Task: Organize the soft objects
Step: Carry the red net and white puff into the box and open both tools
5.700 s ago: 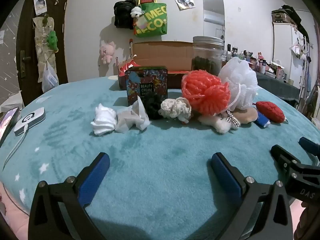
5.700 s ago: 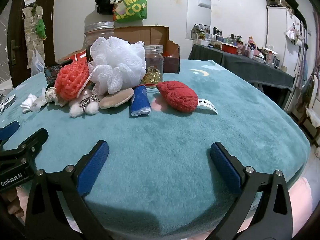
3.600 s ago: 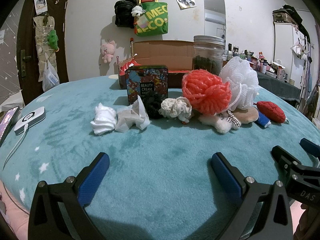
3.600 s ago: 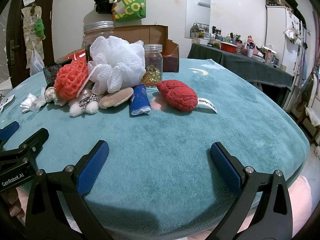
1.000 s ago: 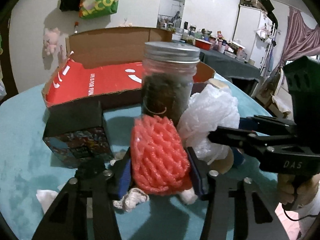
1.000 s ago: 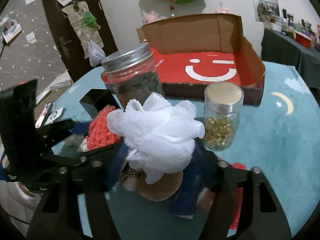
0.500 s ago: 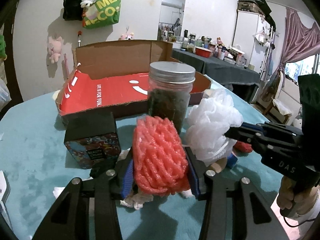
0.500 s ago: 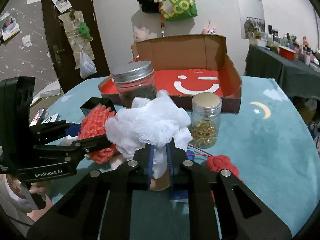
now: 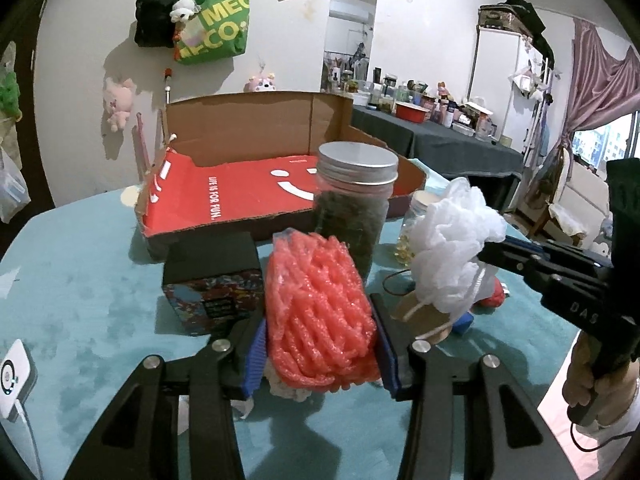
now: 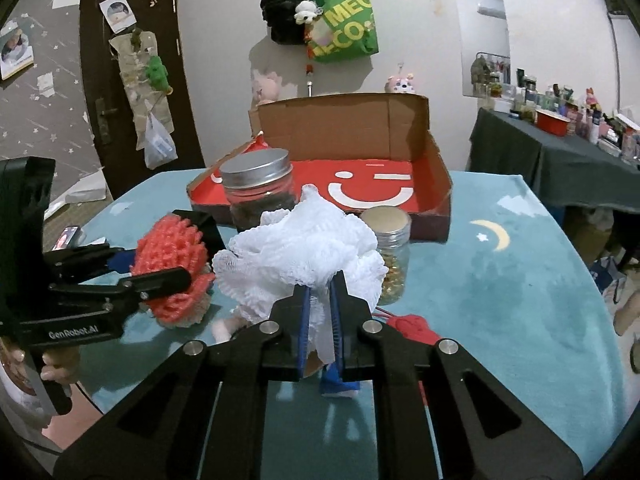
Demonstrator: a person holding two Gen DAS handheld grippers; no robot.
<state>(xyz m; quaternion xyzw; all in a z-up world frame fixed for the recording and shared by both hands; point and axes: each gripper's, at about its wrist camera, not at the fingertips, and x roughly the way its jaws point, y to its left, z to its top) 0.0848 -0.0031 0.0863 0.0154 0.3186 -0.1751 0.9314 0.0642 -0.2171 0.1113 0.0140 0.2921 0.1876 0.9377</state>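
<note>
Gripping, left: the left gripper (image 9: 320,344) has its blue pads pressed on both sides of the coral mesh sponge (image 9: 318,312), which bulges up between them, clear of the teal tablecloth (image 9: 100,312).
Gripping, right: the right gripper (image 10: 320,320) has its jaws pinched almost together on the lower part of the white mesh puff (image 10: 304,252); the frilly ball spreads above the fingertips.
Left view, side: the white puff hangs at the right with its cord dangling, next to the coral sponge but not touching it.
Under the grippers: a cream crocheted piece (image 9: 288,388) lies below the coral sponge; a tan round pad (image 9: 424,316), a blue roll (image 10: 334,380) and a red knitted item (image 10: 412,326) lie on the cloth beneath the puff.
Near left: a patterned box (image 9: 212,280) stands on the cloth just left of the coral sponge.
Behind: a tall jar (image 9: 354,200) with a metal lid and dark contents stands directly behind the sponge; a smaller jar (image 10: 392,256) with golden contents stands just right of the puff.
Farther back: an open cardboard box (image 10: 380,184) with a red inner face and a white smile rests on the table behind both jars.
Wall: a green tote bag (image 10: 344,28) and a black bag hang above the box.
Person: a hand (image 9: 592,380) grasps the right gripper's handle at the right edge.
</note>
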